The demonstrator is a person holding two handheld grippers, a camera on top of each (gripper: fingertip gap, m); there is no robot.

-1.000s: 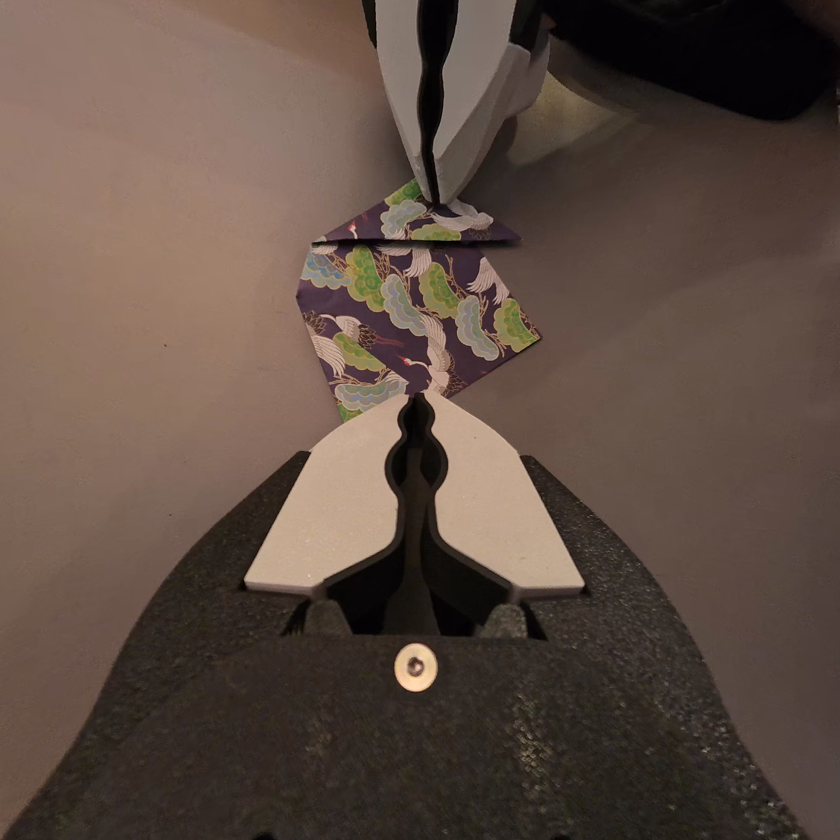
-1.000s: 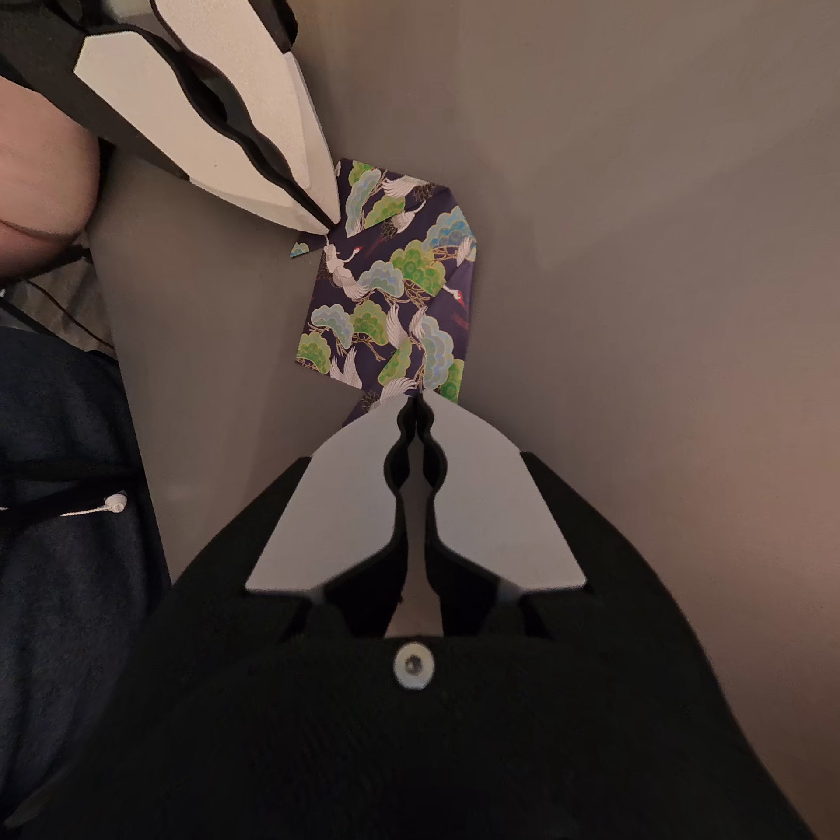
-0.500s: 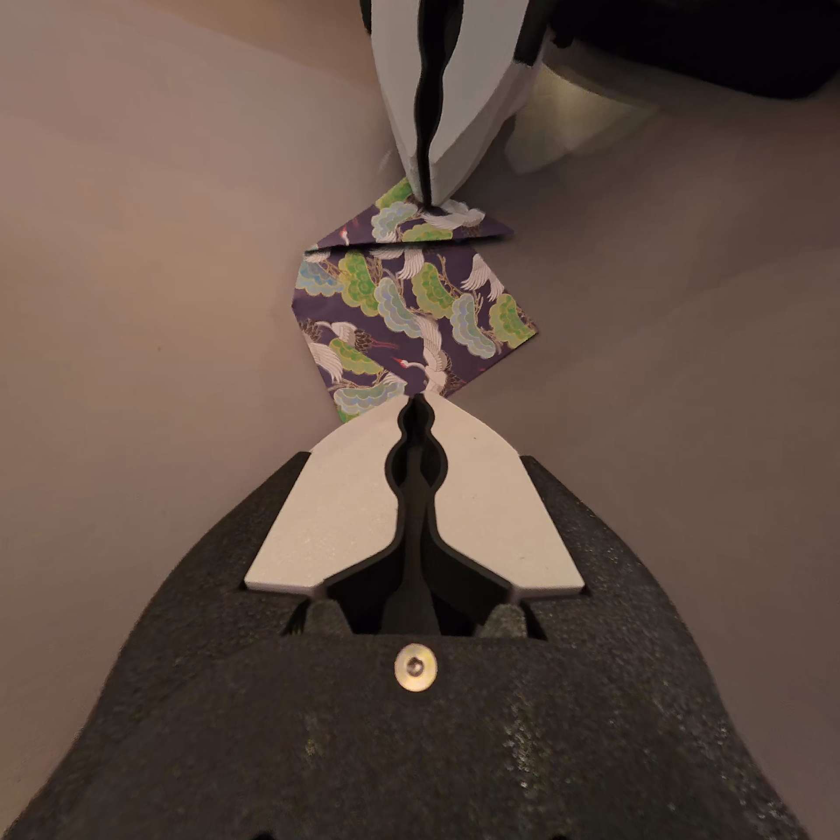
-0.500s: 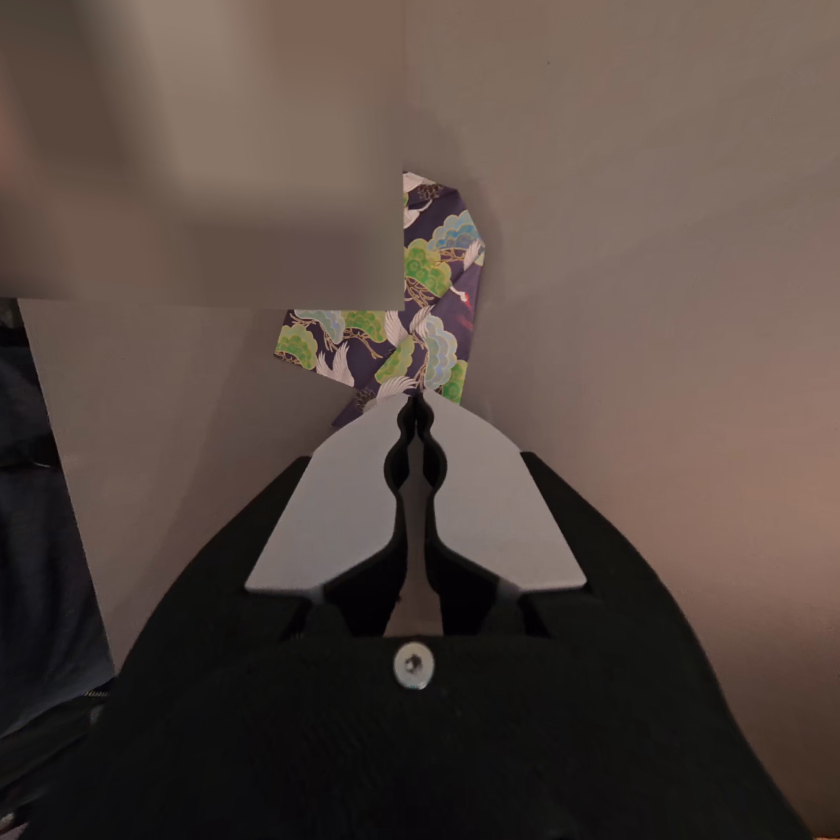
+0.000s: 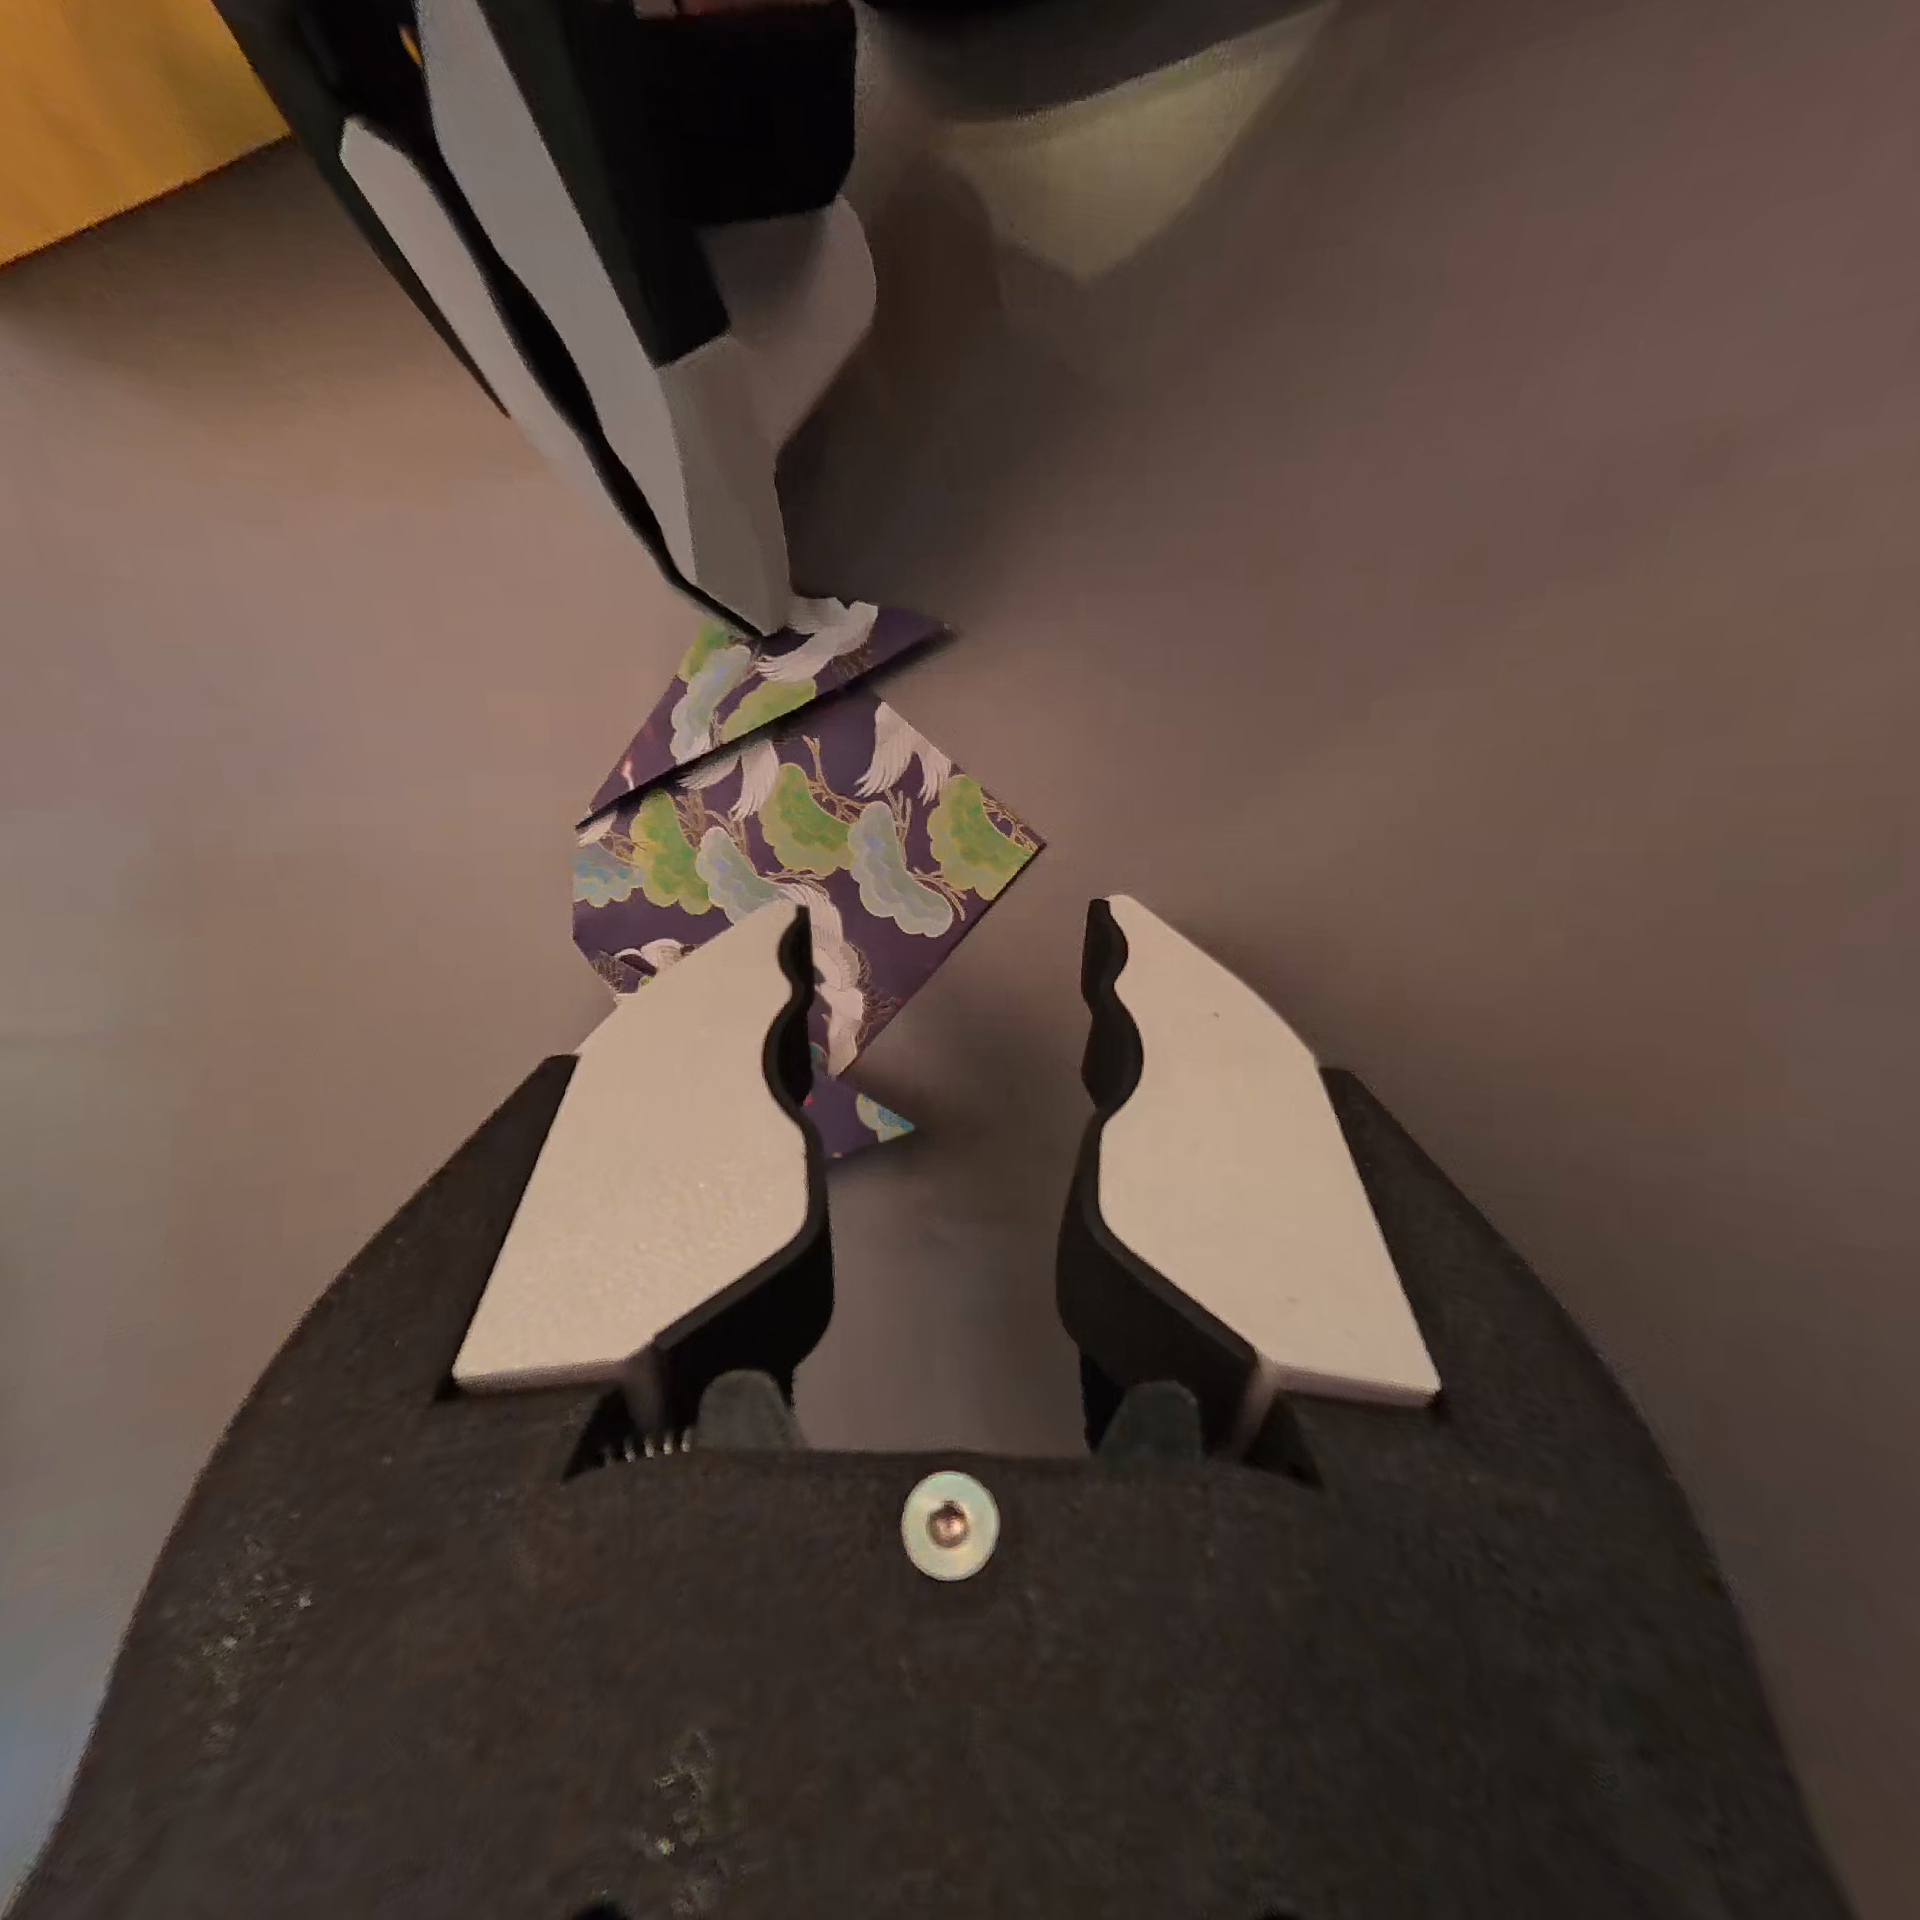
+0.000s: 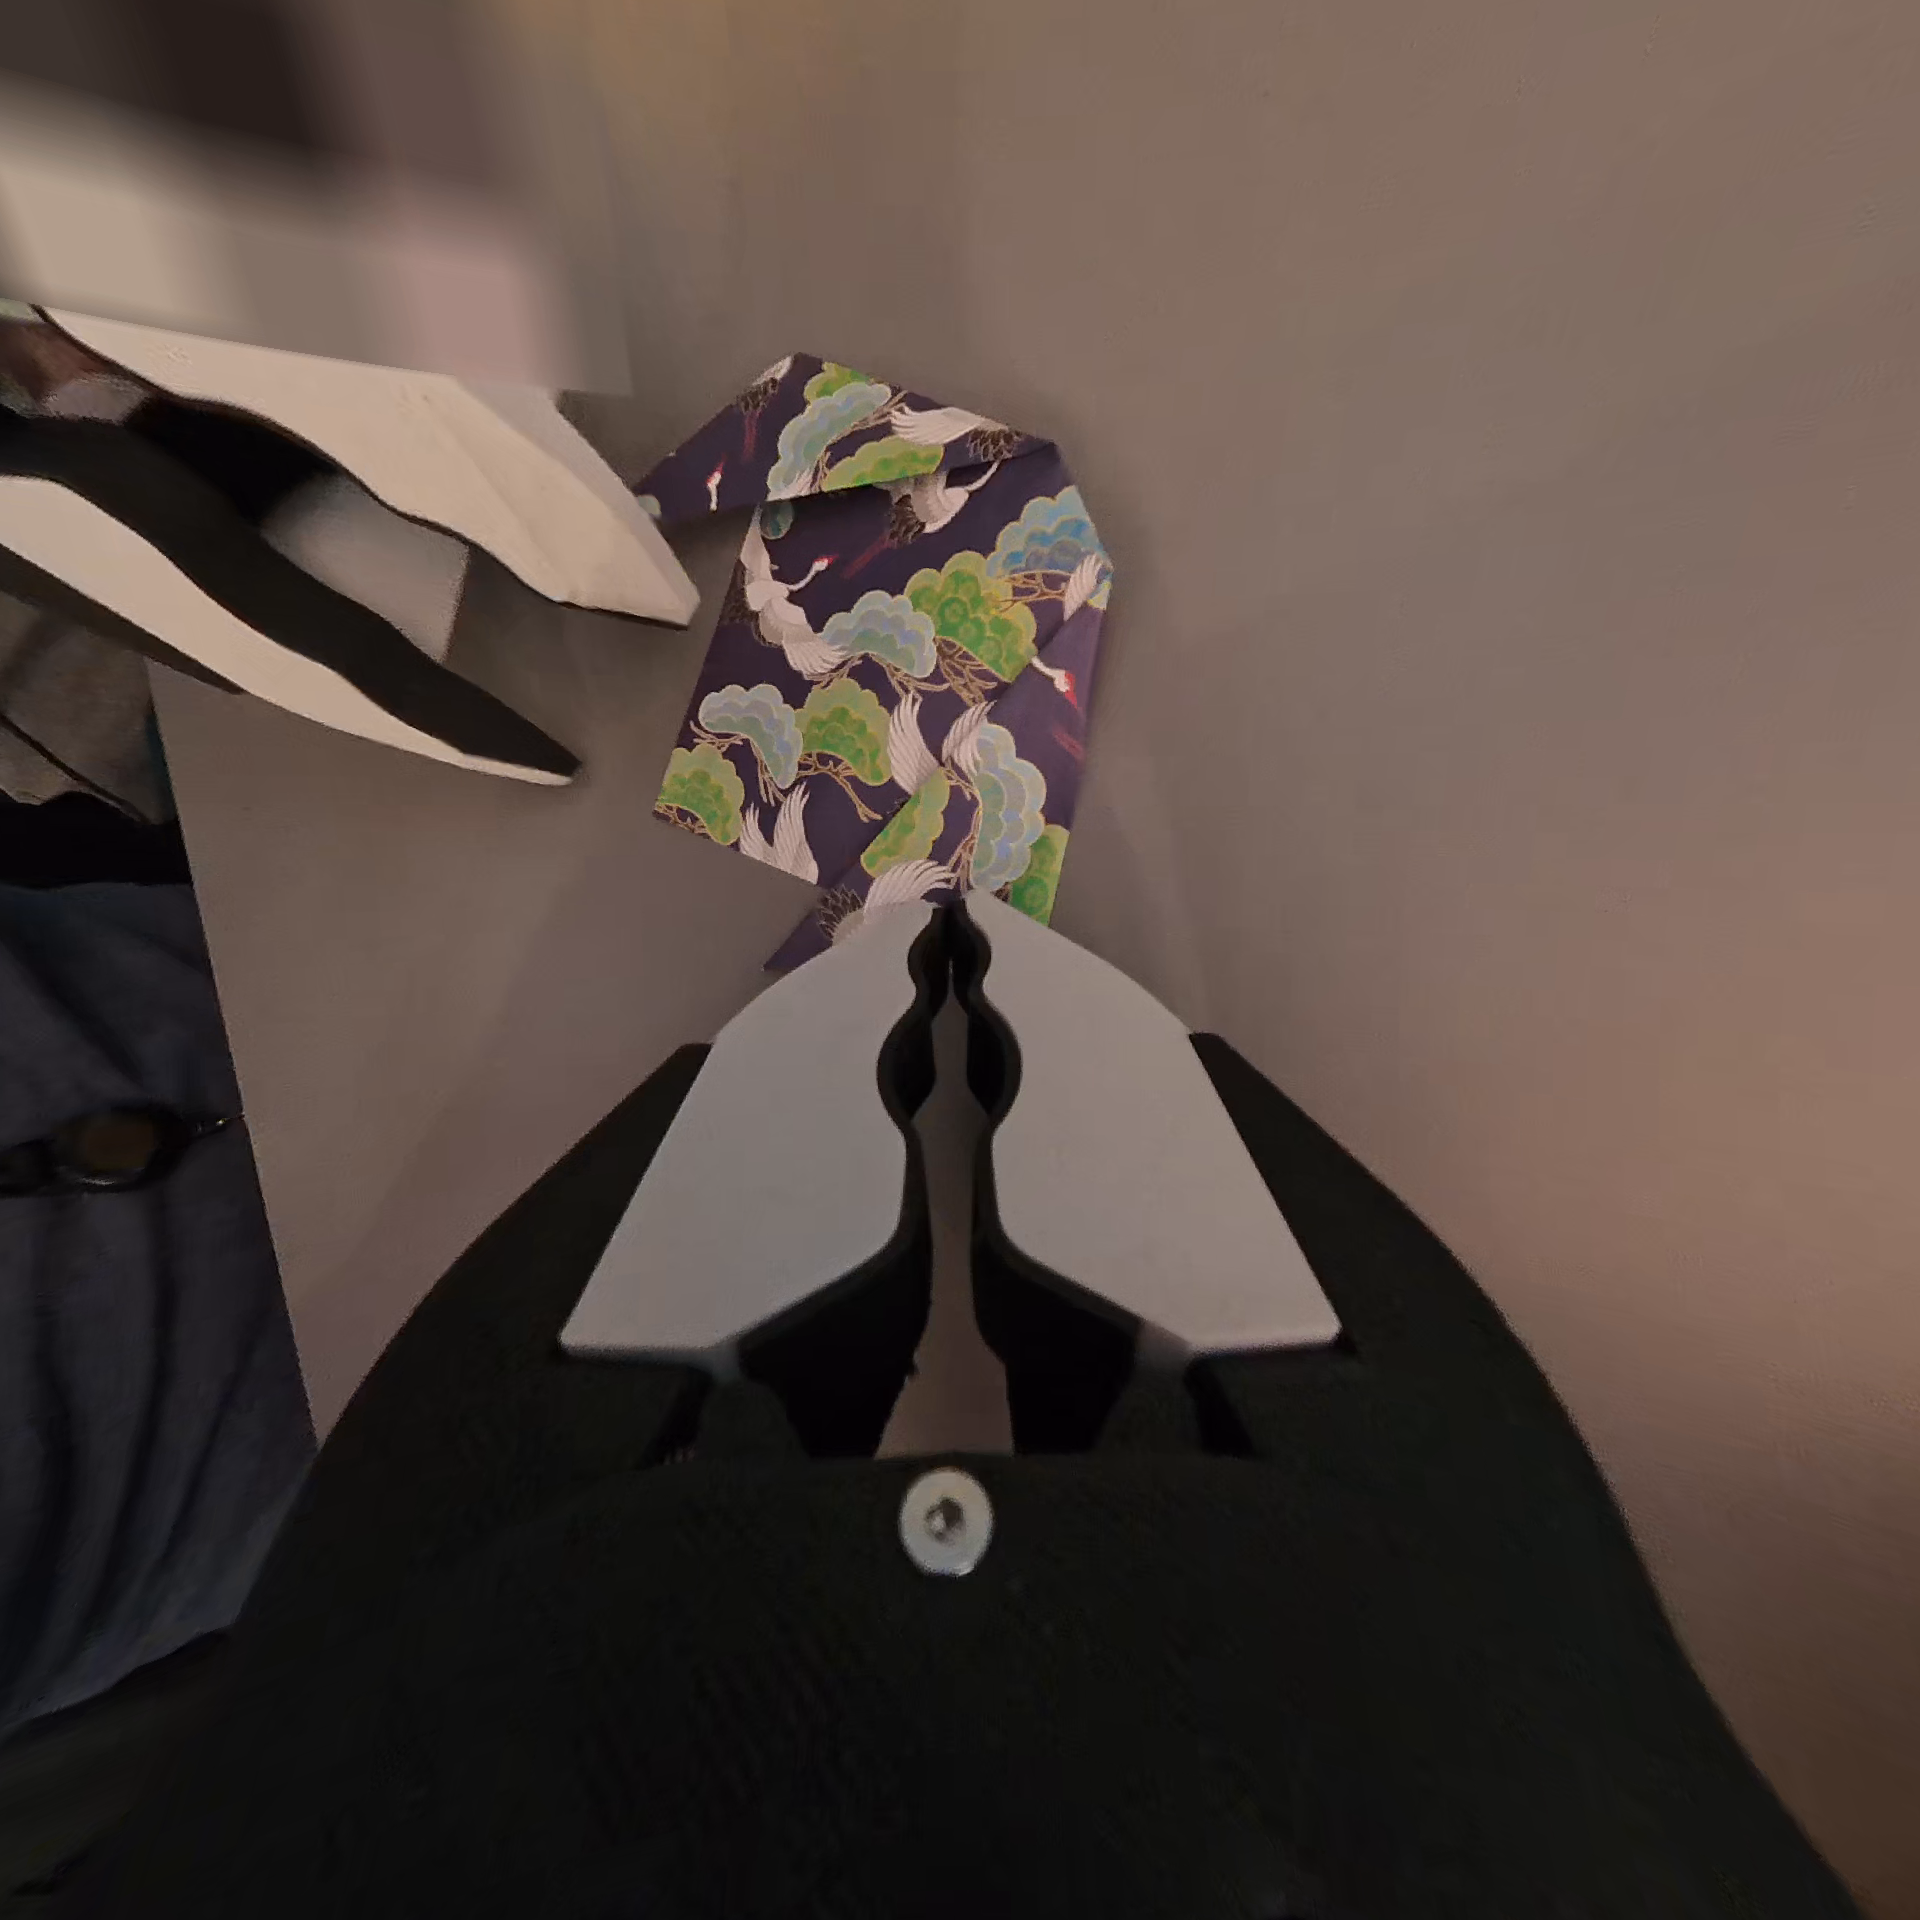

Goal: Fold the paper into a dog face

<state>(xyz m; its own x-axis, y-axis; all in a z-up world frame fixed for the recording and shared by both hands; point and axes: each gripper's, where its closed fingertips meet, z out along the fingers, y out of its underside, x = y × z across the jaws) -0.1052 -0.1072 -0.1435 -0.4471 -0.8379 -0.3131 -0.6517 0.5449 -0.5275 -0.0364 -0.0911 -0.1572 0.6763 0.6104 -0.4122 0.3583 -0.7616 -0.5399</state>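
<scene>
Paper: the patterned paper (image 5: 821,842), dark purple with cranes and green and blue clouds, lies flat on the grey table (image 5: 1455,727), between my two tools and already folded into a compact many-sided shape.
Folds showing: in the right wrist view the paper (image 6: 894,665) has a flap turned down across its far edge and a narrow folded strip along its right side; I judge these to be the ears or crown taking shape, with more shaping left.
Left gripper: my left gripper (image 5: 940,914) hangs over the near corner of the paper with its jaws parted wide and nothing between them; its left fingertip (image 5: 769,935) overlaps the sheet in the picture, but whether it touches I cannot tell.
Right gripper: my right gripper (image 6: 948,909) has its jaws brought together and presses its tips down on the opposite corner flap; from the left wrist view the same tool (image 5: 748,608) stands steeply on that flap, pinning it rather than carrying it.
Handling: I judge the sheet light, thin and springy, with a slick printed face; it can slide on the smooth table and creased flaps tend to lift again.
Where to take hold: pinch a free corner or flap edge, never the layered middle, and keep one tip bearing down as an anchor.
</scene>
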